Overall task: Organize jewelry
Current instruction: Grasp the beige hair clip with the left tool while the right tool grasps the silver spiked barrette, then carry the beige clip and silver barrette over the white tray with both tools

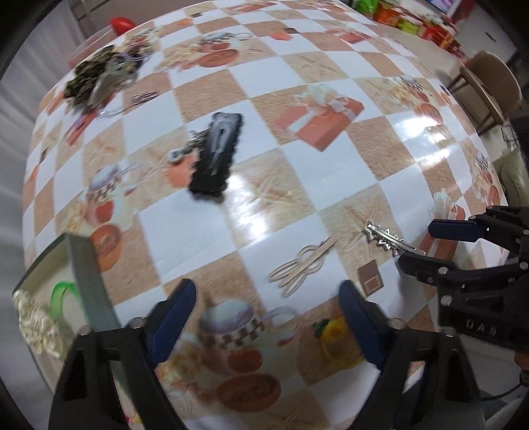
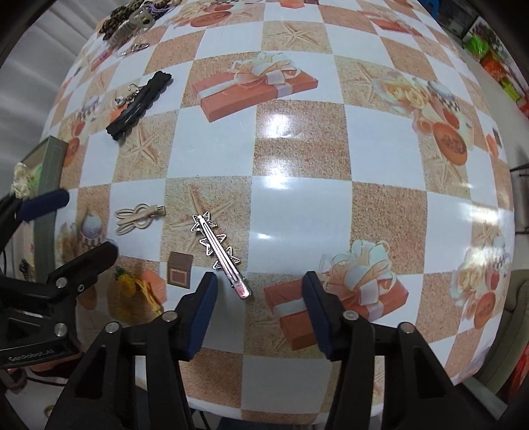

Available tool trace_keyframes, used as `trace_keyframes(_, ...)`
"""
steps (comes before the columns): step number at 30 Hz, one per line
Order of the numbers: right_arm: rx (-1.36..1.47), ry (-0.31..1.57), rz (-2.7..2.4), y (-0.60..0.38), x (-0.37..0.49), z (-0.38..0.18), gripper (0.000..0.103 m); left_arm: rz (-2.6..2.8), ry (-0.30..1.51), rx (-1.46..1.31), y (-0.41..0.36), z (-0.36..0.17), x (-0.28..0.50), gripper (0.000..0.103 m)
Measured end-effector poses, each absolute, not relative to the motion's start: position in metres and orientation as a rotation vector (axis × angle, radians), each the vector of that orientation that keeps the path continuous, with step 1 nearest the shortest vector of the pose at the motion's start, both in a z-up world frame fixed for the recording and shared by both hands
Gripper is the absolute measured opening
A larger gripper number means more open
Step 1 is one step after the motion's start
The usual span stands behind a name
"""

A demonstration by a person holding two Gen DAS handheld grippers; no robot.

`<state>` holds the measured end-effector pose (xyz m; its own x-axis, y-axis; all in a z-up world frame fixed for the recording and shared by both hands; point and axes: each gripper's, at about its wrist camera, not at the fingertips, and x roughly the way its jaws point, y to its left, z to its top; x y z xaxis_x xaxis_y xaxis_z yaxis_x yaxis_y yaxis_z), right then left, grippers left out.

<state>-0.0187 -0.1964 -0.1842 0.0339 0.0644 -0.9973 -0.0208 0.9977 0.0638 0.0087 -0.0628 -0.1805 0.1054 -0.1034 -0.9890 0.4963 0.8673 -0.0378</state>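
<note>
Both tongs point down at a tabletop (image 2: 297, 205) covered in a checked cloth printed with gift boxes.

Right tongs (image 2: 259, 294): blue pads apart, nothing clamped. A silver star hair clip (image 2: 218, 254) lies flat on the cloth at lower centre of the right wrist view; its near end sits between the pads, closer to the left pad, not touching either.

Left tongs (image 1: 267, 307): pads wide apart, empty, above bare cloth.

A beige hair clip (image 2: 139, 218) lies left of the silver one. A black hair clip (image 2: 139, 102) lies at upper left, a small metal piece touching it. More accessories are heaped (image 2: 132, 16) at the top left edge. A box (image 1: 82, 264) holding a green ring and pale beads stands at lower left of the left wrist view.
</note>
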Motion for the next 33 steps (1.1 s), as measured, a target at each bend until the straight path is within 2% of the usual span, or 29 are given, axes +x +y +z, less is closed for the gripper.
trace_keyframes(3, -0.003, 1.525, 0.065, -0.193, -0.020, -0.184, 0.049, -0.466, 1.414, 0.361, -0.071, -0.191, 0.013, 0.080)
trace_keyframes(5, -0.024, 1.521, 0.058, -0.185, -0.019, -0.185, 0.045, -0.479, 1.420, 0.374, -0.077, -0.196, 0.014, 0.070)
trace_keyframes(10, -0.034, 1.515, 0.053, -0.178, -0.020, -0.186, 0.043, -0.511, 1.389, 0.430, -0.092, -0.196, 0.011, 0.070)
trace_keyframes(12, -0.055, 1.511, 0.054, -0.171, -0.019, -0.185, 0.043, -0.523, 1.380, 0.439, -0.097, -0.195, 0.009, 0.062)
trace_keyframes(14, -0.081, 1.506, 0.058, -0.168, -0.021, -0.185, 0.041, -0.535, 1.379, 0.439, -0.102, -0.194, 0.008, 0.048)
trace_keyframes(15, -0.088, 1.503, 0.060, -0.166, -0.021, -0.185, 0.035, -0.537, 1.377, 0.438, -0.104, -0.193, 0.007, 0.043)
trace_keyframes(16, -0.090, 1.500, 0.063, -0.163, -0.021, -0.184, 0.031, -0.538, 1.378, 0.433, -0.105, -0.192, 0.007, 0.034)
trace_keyframes(17, -0.092, 1.498, 0.063, -0.160, -0.021, -0.185, 0.018, -0.534, 1.380, 0.428, -0.105, -0.192, 0.008, 0.026)
trace_keyframes(18, -0.090, 1.498, 0.064, -0.158, -0.019, -0.185, 0.008, -0.532, 1.385, 0.411, -0.106, -0.192, 0.010, 0.024)
trace_keyframes(21, -0.054, 1.501, 0.069, -0.161, -0.013, -0.187, 0.002, -0.536, 1.414, 0.327, -0.099, -0.189, 0.018, 0.024)
trace_keyframes(31, 0.105, 1.476, 0.116, -0.189, -0.003, -0.167, 0.002, -0.492, 1.440, 0.162, -0.066, -0.175, 0.024, 0.024)
trace_keyframes(33, 0.084, 1.468, 0.130, -0.187, -0.001, -0.164, 0.006, -0.487, 1.440, 0.162, -0.058, -0.173, 0.022, 0.024)
